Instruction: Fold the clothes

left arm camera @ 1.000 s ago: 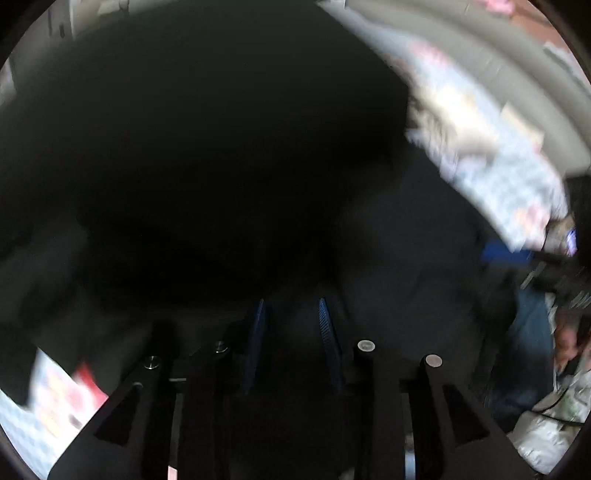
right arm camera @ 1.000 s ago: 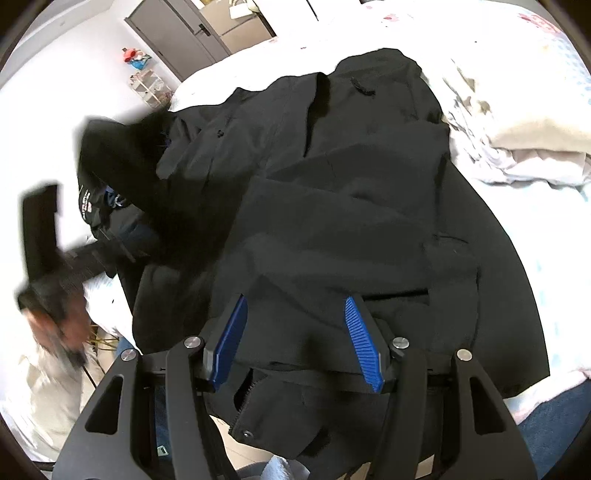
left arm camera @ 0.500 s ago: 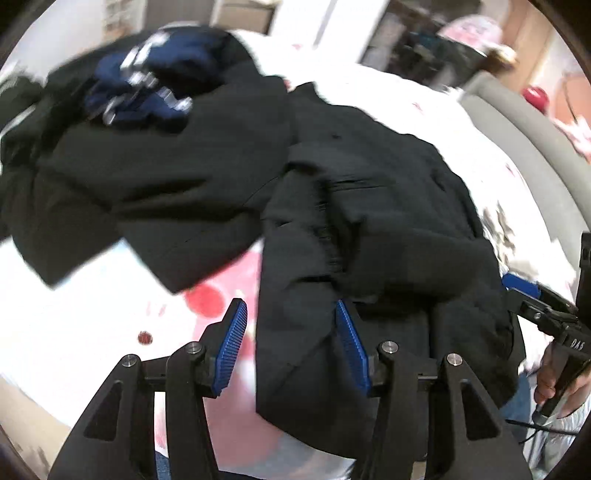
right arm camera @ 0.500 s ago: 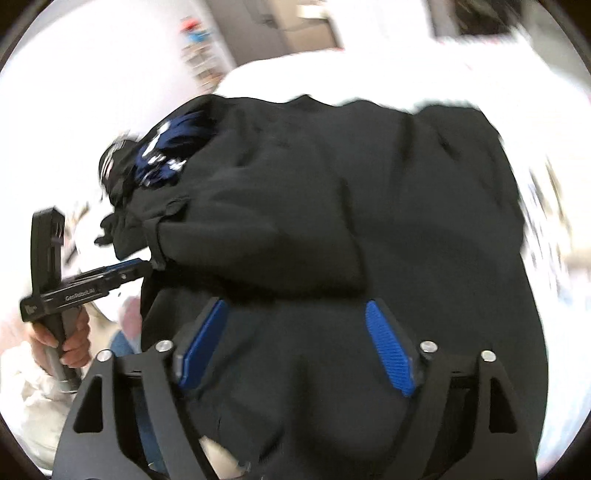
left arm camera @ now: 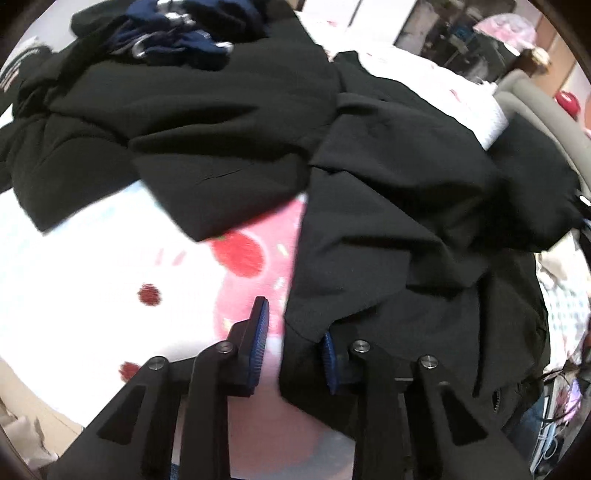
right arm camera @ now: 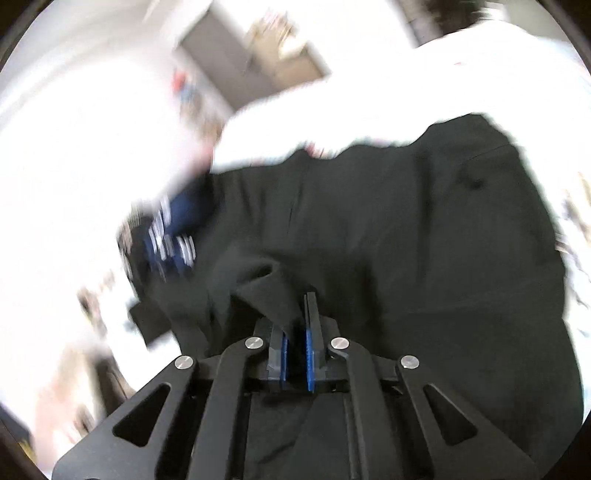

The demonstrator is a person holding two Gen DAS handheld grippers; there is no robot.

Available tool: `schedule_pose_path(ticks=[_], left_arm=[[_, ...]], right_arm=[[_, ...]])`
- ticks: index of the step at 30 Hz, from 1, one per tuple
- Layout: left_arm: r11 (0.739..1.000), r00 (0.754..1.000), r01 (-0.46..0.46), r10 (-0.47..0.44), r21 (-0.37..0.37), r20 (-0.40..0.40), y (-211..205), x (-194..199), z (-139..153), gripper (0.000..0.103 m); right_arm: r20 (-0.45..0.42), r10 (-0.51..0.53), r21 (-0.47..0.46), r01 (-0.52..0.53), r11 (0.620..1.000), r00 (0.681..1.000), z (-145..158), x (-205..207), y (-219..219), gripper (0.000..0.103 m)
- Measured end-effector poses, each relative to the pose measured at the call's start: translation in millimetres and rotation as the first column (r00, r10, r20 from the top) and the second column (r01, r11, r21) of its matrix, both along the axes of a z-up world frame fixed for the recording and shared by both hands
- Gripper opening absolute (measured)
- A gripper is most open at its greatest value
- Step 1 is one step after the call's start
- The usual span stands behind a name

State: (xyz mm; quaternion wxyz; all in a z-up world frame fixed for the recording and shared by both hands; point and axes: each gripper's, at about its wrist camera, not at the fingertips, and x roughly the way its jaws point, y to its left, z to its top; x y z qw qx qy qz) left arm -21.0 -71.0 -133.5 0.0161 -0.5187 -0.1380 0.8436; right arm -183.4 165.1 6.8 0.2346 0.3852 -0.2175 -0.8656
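A black jacket (left arm camera: 406, 229) lies rumpled across the bed, its hem edge hanging toward the near side. My left gripper (left arm camera: 291, 343) is open; the jacket's lower edge sits between its blue pads, draped over the right pad (left arm camera: 327, 354). In the right wrist view, which is motion-blurred, my right gripper (right arm camera: 295, 350) is shut on a bunched fold of the black jacket (right arm camera: 406, 236). More black clothing (left arm camera: 159, 122) lies behind on the left.
A navy garment with white print (left arm camera: 177, 29) tops the pile at the back, also seen as a navy garment (right arm camera: 173, 236) in the right view. The white bedsheet with pink and red print (left arm camera: 129, 288) is bare at near left. Furniture stands beyond the bed.
My right gripper has gone from wide open to shut on a fold of the jacket. My left gripper moved down and in, and its pads now straddle the jacket's hem edge.
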Motion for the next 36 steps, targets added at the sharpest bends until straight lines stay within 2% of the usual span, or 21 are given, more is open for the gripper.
schedule_pose_path(ticks=[2, 4, 7, 10, 12, 14, 15, 16, 17, 19, 20, 24, 25, 26, 28, 29, 31, 34, 35, 36], left_arm=[[1.0, 1.0, -0.013, 0.013, 0.023, 0.003, -6.1, -2.7, -2.0, 0.022], [0.999, 1.0, -0.021, 0.021, 0.031, -0.005, -9.7, -4.4, 1.0, 0.022], [0.999, 0.999, -0.047, 0.047, -0.016, -0.015, -15.2, -5.8, 8.0, 0.022], [0.998, 0.998, -0.066, 0.066, 0.006, -0.008, -23.8, -8.2, 8.5, 0.023], [0.998, 0.998, -0.056, 0.056, 0.003, -0.021, -22.0, -9.9, 9.4, 0.023], [0.999, 0.999, -0.03, 0.029, -0.012, -0.042, -13.4, -10.0, 13.0, 0.025], [1.0, 0.999, -0.019, 0.019, -0.004, -0.045, -9.1, -8.8, 14.6, 0.03], [1.0, 0.999, -0.012, 0.013, 0.005, -0.044, -8.3, -11.4, 13.5, 0.036], [1.0, 0.999, -0.007, 0.008, 0.009, -0.042, -7.1, -14.2, 12.1, 0.037], [1.0, 0.999, -0.005, 0.005, -0.004, -0.036, -3.6, -20.6, 7.7, 0.037], [1.0, 0.999, -0.002, 0.001, -0.008, -0.034, -2.5, -23.5, 6.0, 0.037], [0.999, 0.999, 0.032, -0.033, -0.041, -0.03, 8.7, -38.6, 2.3, 0.042], [0.997, 0.999, 0.039, -0.041, -0.059, -0.034, 11.9, -41.6, 3.0, 0.042], [0.995, 0.998, 0.043, -0.048, -0.09, -0.05, 15.1, -42.9, 6.6, 0.033], [0.988, 0.995, 0.044, -0.057, -0.147, -0.085, 19.9, -44.5, 15.1, 0.015], [0.987, 0.992, 0.031, -0.049, -0.159, -0.113, 18.7, -43.5, 22.3, 0.012], [0.985, 0.986, 0.009, -0.037, -0.173, -0.161, 15.7, -41.9, 35.6, 0.01], [0.989, 0.984, 0.019, -0.045, -0.147, -0.172, 7.8, -38.1, 44.9, 0.01], [0.989, 0.983, 0.029, -0.055, -0.148, -0.176, 5.7, -27.3, 44.9, 0.01], [0.988, 0.982, 0.052, -0.077, -0.142, -0.175, 6.5, -15.0, 42.7, 0.01]], right_arm=[[0.02, -0.127, -0.027, 0.128, 0.991, 0.992, 2.0, 9.2, 42.1, 0.005], [0.068, -0.204, 0.023, 0.203, 0.979, 0.977, -9.0, 20.3, 75.1, 0.005], [0.095, -0.281, 0.146, 0.266, 0.953, 0.955, -23.0, 40.2, 100.7, 0.006], [0.168, -0.356, 0.091, 0.346, 0.934, 0.919, -35.2, 54.7, 134.8, 0.01], [0.19, -0.336, 0.078, 0.327, 0.942, 0.922, -39.4, 59.7, 140.3, 0.021], [0.189, -0.267, 0.094, 0.253, 0.963, 0.945, -40.7, 57.8, 131.4, 0.049], [0.178, -0.221, 0.096, 0.207, 0.974, 0.959, -40.2, 55.7, 120.9, 0.054], [0.168, -0.18, 0.098, 0.165, 0.981, 0.969, -39.8, 52.9, 111.0, 0.064], [0.164, -0.161, 0.099, 0.146, 0.984, 0.973, -40.4, 47.6, 103.1, 0.073], [0.165, -0.156, 0.097, 0.142, 0.985, 0.974, -45.6, 33.1, 89.5, 0.075], [0.178, -0.156, 0.09, 0.142, 0.986, 0.972, -50.6, 22.6, 84.6, 0.081], [0.269, -0.179, 0.065, 0.168, 0.984, 0.946, -84.5, -24.8, 69.8, 0.082], [0.283, -0.166, 0.052, 0.158, 0.986, 0.945, -90.7, -38.5, 68.5, 0.079], [0.291, -0.149, 0.044, 0.143, 0.989, 0.945, -94.9, -49.9, 65.8, 0.054], [0.27, -0.105, 0.049, 0.096, 0.994, 0.957, -90.2, -59.2, 54.8, 0.016], [0.222, -0.093, 0.043, 0.086, 0.995, 0.971, -77.9, -54.7, 50.6, 0.008], [0.127, -0.075, 0.001, 0.076, 0.997, 0.989, -48.5, -38.4, 48.3, 0.004], [-0.021, -0.079, -0.066, 0.078, 0.995, 0.997, 7.0, 6.8, 57.6, 0.003], [-0.049, -0.086, -0.074, 0.082, 0.994, 0.995, 18.7, 20.3, 62.2, 0.003], [-0.028, -0.096, -0.055, 0.094, 0.994, 0.995, 13.0, 26.4, 68.1, 0.003]])
